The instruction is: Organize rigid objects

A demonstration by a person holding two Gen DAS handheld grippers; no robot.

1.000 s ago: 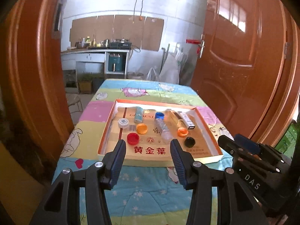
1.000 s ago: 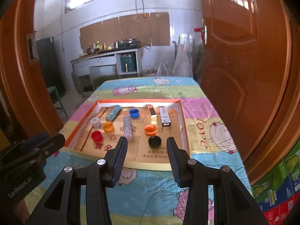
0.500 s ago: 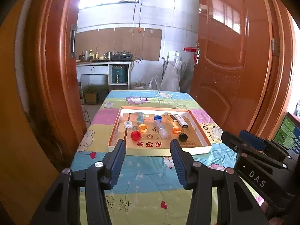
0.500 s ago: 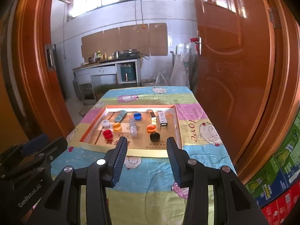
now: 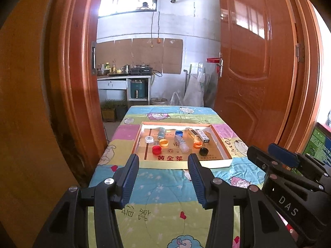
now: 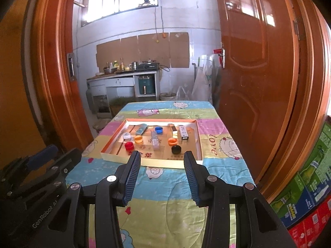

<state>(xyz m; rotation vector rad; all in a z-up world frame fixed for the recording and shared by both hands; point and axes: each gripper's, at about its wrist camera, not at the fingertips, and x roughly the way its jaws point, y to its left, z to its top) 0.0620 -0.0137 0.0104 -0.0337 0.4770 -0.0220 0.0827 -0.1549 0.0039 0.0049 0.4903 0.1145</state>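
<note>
A shallow cardboard tray with an orange rim lies mid-table. In it lie several small things: a red cap, orange caps, a blue cap, a black cap, a white cap, a clear bottle, a teal tube and small boxes. My left gripper and right gripper both hang open and empty, well short of the tray, above the near end of the table.
A cartoon-print cloth covers the table. Brown wooden doors and frames flank it closely on both sides. Stacked cartons stand at the right. A kitchen counter is far behind.
Both grippers have drawn back from the tray and risen; the tray looks smaller and farther, and more of the cloth shows in front. Jaw openings look the same.
</note>
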